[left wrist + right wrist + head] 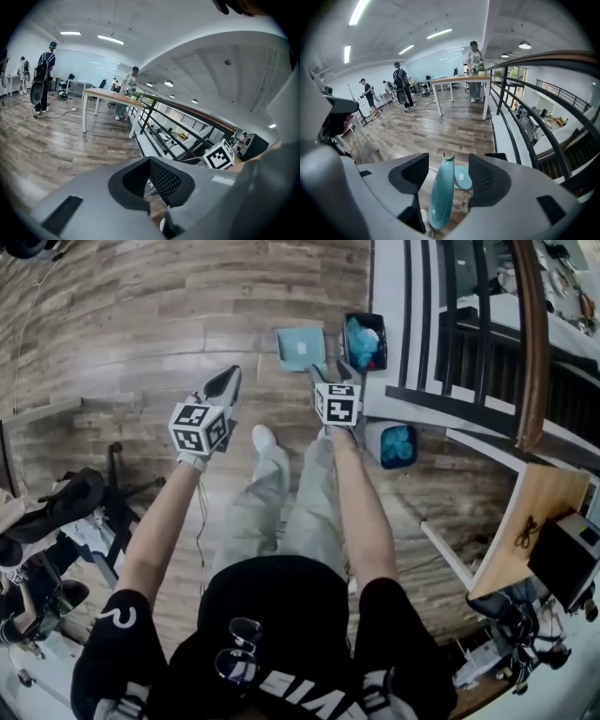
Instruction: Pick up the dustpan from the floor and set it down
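Straddling dustpan handle, pads clear | right hand-held gripper open | left hand-held gripper closed, empty

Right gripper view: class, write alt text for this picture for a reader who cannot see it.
The right tool has its jaws open on either side of the handle of a teal dustpan, without pressing it; the pan lies on the wood floor beyond. A black railing runs along the right, with a table and people far behind.
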A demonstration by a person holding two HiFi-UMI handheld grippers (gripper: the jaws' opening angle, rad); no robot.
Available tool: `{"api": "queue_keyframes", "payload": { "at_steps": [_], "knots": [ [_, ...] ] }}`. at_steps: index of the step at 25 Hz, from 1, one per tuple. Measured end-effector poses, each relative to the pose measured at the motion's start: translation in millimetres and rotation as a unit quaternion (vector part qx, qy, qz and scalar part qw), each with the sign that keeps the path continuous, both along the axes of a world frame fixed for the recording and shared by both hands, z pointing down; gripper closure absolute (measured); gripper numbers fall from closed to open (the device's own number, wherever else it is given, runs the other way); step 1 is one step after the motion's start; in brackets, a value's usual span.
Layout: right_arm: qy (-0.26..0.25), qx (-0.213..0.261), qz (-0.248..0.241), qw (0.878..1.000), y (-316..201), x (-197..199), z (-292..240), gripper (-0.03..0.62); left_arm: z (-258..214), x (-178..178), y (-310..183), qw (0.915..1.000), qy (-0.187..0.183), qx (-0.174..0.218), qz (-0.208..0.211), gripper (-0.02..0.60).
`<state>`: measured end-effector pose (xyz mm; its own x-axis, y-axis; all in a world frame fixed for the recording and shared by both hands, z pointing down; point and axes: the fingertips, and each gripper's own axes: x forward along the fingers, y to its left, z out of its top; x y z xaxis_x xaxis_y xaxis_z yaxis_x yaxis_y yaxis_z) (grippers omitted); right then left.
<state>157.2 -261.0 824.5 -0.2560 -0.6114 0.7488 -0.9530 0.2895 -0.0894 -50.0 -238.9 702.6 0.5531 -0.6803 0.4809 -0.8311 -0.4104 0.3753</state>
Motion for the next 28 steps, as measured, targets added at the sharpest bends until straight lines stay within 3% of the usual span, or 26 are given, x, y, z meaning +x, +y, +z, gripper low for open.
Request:
{"api": "queue_keyframes", "payload": {
  "at_steps": [10,11,13,22,28],
  "knots": [
    [0.034,-0.053,-0.006,0.998,-9,-8,65,0.339,38,-15,-1,0.9997,-0.002,-0.021,-0.01,0.583],
    [0.047,-0.058,0.0,0.997,-9,-5,68,0.373,40,-17,0,0.9997,-0.003,-0.022,-0.011,0.583],
    [0.07,-0.066,0.012,0.995,-8,0,70,0.503,41,-21,2,0.9996,-0.004,-0.024,-0.014,0.583],
    [0.064,-0.065,0.009,0.996,-1,1,51,0.507,26,-34,1,0.9995,-0.01,-0.017,-0.023,0.583],
    [0.056,-0.052,0.004,0.997,-1,6,3,0.507,-10,-43,-1,0.9992,-0.01,-0.001,-0.038,0.583]
  ]
}}
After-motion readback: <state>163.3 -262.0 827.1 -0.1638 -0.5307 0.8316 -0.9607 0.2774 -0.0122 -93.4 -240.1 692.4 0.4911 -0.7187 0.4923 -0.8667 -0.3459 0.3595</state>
